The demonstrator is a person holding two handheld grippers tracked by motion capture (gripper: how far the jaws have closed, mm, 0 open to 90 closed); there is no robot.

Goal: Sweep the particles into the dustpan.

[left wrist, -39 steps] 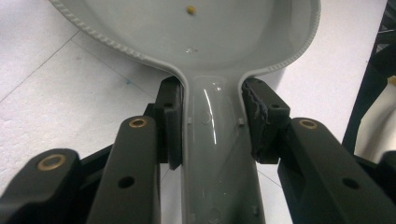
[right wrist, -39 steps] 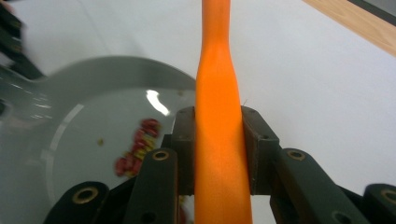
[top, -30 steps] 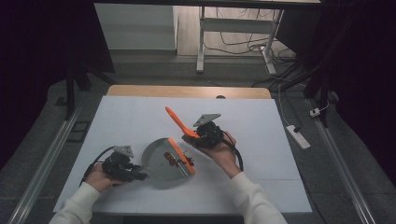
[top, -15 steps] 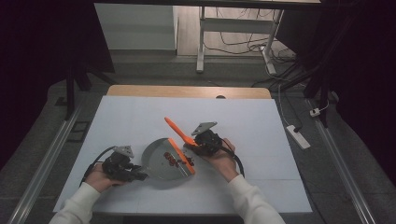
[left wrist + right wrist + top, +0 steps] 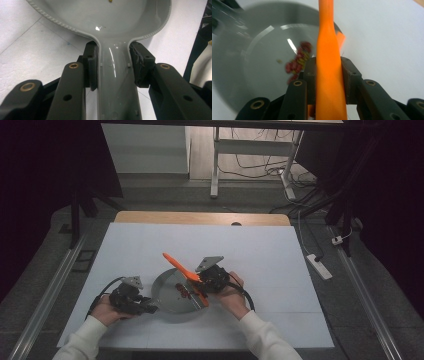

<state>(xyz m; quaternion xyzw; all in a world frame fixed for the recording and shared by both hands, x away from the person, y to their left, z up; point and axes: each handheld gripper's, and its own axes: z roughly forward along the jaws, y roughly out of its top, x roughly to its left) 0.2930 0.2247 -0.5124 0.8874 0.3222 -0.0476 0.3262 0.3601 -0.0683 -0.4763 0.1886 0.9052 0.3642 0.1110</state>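
Observation:
A grey pan lies on the white table near the person's side. My left gripper is shut on its handle, pads pressing both sides, with the pan bowl ahead. An orange spatula slants over the pan's right rim, and my right gripper is shut on it. In the right gripper view the spatula rises between the jaws, beside the blurred pan. Small red and yellow food bits lie in the pan, close to the spatula.
The white table sheet stretches wide to the right and the far side. A wooden table edge runs along the back. On the floor at the right lies a white power strip.
My right gripper has carried the orange spatula left and toward the person, so it now slants over the pan's right rim. The left gripper and the pan have stayed in place.

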